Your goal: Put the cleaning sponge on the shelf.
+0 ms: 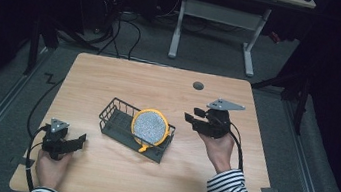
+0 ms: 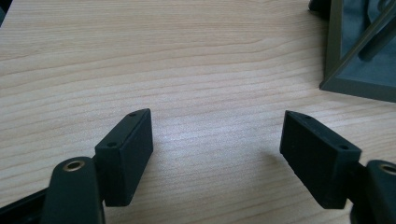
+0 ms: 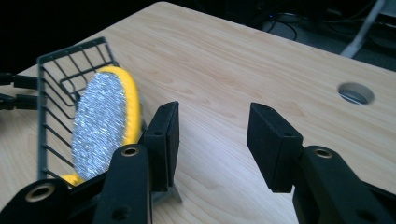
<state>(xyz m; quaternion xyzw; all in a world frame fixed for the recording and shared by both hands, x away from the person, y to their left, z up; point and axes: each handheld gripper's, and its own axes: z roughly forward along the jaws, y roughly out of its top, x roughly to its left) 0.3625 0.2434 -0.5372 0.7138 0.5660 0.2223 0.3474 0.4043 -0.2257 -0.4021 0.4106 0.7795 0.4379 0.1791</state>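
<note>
A dark wire basket (image 1: 117, 119) sits at the middle of the wooden table (image 1: 111, 75). A round yellow-rimmed strainer with silver mesh (image 1: 150, 127) leans upright in the basket's right end; it stands out again as the strainer (image 3: 105, 123) in the right gripper view, inside the basket (image 3: 60, 65). My right gripper (image 1: 194, 117) hovers just right of the strainer, open, nothing between its jaws; seen close, the right gripper (image 3: 212, 140) has bare table between its pads. My left gripper (image 1: 80, 142) rests near the table's front left, open and empty, also seen as the left gripper (image 2: 217, 149).
A round cable hole (image 1: 198, 86) lies at the table's back right, also visible as the hole (image 3: 356, 93). The basket's corner (image 2: 359, 51) stands at the upper right of the left gripper view. Desk legs and cables (image 1: 212, 36) stand on the floor beyond the table.
</note>
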